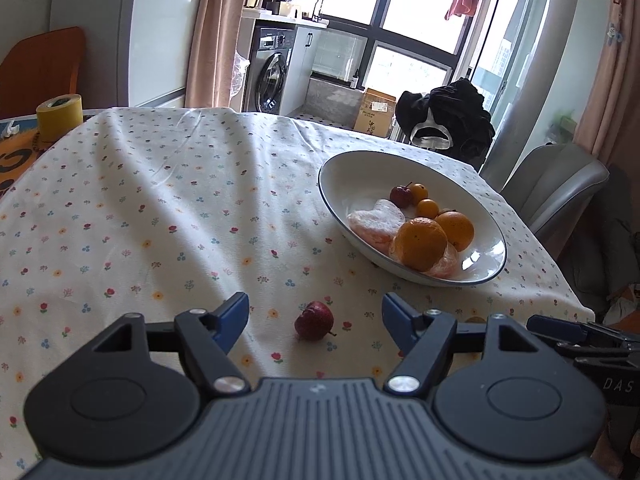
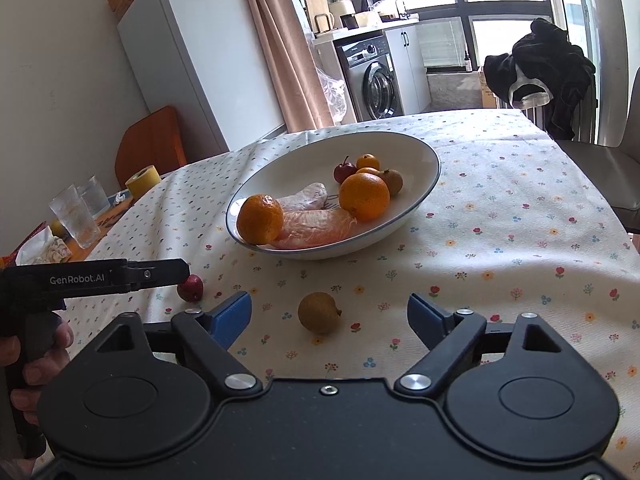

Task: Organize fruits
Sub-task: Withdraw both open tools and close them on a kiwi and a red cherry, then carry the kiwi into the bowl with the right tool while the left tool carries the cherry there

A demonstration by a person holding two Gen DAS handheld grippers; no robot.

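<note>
Bright daylight enters through large black-framed windows (image 1: 400,24) behind pink-beige curtains (image 2: 280,40). A silver front-loading washing machine (image 2: 374,80) stands under a white counter, beside a tall white refrigerator (image 2: 192,52). A grey padded chair (image 1: 560,188) adjoins the floral-clothed table (image 1: 160,208).

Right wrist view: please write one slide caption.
Open right gripper faces a small brown round fruit on the floral tablecloth, before the white fruit bowl.

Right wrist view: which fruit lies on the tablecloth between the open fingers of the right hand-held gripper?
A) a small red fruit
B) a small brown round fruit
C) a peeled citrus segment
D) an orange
B: the small brown fruit lies loose on the tablecloth between the spread fingers of the right hand-held gripper; the oranges and peeled segments are in the bowl.
</note>
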